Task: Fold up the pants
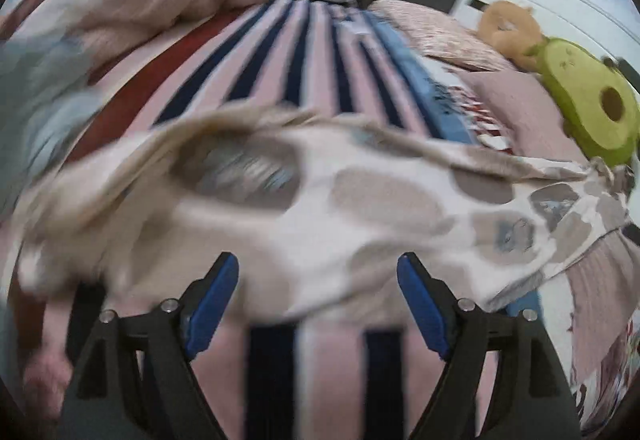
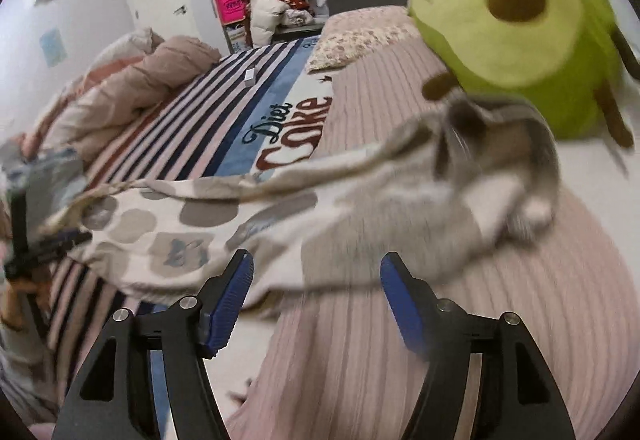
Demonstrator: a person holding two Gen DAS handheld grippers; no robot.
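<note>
Left wrist view shows the left gripper (image 1: 318,268) with its blue pads spread wide and nothing pinched between them; the pants (image 1: 320,215), cream with grey-brown blotches, lie in a long band from nine o'clock to three o'clock just beyond the tips, over the striped blanket (image 1: 304,51). Right wrist view shows the right gripper (image 2: 316,268) spread too, with bare air between its pads, and the same pants (image 2: 248,224) running from about nine o'clock up toward one o'clock, where one bunched end (image 2: 496,159) sits by the avocado plush (image 2: 516,23). Judging by this, the garment has been let go and is landing, so the step in hand looks like laying it out flat before the next fold. To do that well, each set of tongs should take one clean edge at an end of the band, pull it gently taut along the bed, and smooth the bunched end away from the plush before any crease is made. Much is hard to read: the cloth is smeared by motion in both views, so waistband and leg hems cannot be told apart, nor whether the legs already lie one on the other. At nine o'clock in the right wrist view a dark frame and a hand (image 2: 16,292) are cut off by the edge.
</note>
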